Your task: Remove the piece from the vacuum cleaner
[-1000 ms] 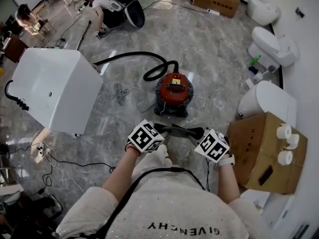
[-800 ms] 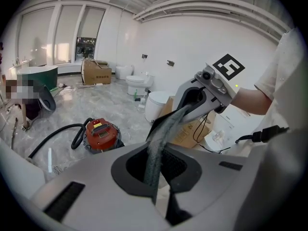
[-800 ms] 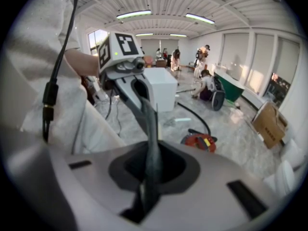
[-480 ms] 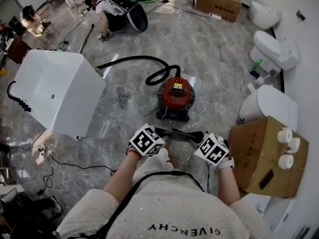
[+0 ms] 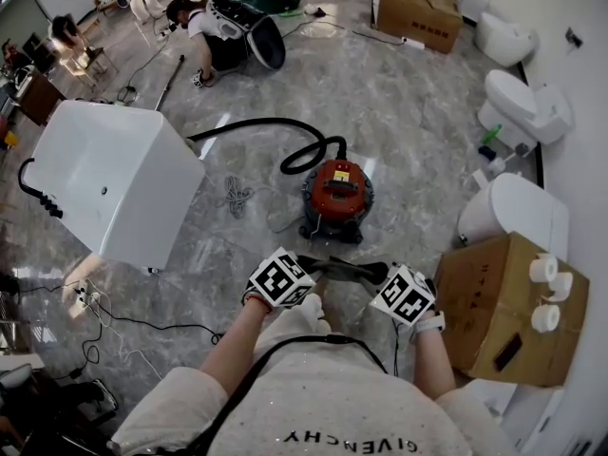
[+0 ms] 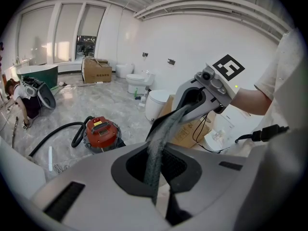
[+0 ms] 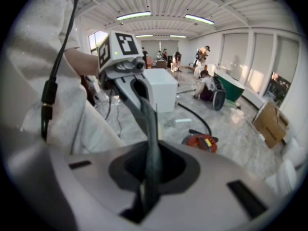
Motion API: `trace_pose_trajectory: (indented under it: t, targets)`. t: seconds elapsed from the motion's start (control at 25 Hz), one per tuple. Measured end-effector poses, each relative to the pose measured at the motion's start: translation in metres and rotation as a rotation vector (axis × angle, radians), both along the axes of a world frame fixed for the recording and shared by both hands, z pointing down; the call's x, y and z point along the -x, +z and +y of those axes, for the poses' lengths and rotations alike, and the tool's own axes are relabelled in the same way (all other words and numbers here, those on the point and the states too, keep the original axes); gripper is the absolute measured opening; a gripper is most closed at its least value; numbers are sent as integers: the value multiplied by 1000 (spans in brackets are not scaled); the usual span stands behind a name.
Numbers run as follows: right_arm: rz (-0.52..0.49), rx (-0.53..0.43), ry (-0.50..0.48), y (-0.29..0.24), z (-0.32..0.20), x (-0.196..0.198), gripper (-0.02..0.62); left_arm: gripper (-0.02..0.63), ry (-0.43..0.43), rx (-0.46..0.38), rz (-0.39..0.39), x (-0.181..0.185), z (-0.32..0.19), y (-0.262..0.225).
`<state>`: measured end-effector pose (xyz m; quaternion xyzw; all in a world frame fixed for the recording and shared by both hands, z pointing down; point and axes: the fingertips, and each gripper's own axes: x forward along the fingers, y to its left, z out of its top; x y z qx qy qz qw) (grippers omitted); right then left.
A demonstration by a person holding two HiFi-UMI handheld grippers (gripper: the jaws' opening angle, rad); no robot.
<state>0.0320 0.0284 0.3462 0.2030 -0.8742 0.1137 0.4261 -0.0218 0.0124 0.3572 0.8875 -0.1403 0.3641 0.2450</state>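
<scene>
The red vacuum cleaner stands on the marble floor with its black hose curling away to the left. In front of the person, a dark grey flat piece hangs in the air between both grippers. My left gripper is shut on its left end and my right gripper on its right end. In the left gripper view the piece runs from my jaws up to the right gripper, with the vacuum beyond. The right gripper view shows the piece, the left gripper and the vacuum.
A large white box stands at the left with cables on the floor near it. A cardboard box with paper rolls sits at the right, beside white toilets. A person crouches far back.
The whole head view has slid slightly down the frame. Both grippers keep the same hold on the grey piece, and the vacuum has not moved on the floor.
</scene>
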Motion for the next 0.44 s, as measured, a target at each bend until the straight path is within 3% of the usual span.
trace_pose_trajectory:
  t: [0.44]
  targets:
    - [3, 11, -3, 4, 4, 0, 37, 34, -12, 19, 6, 0, 4, 5]
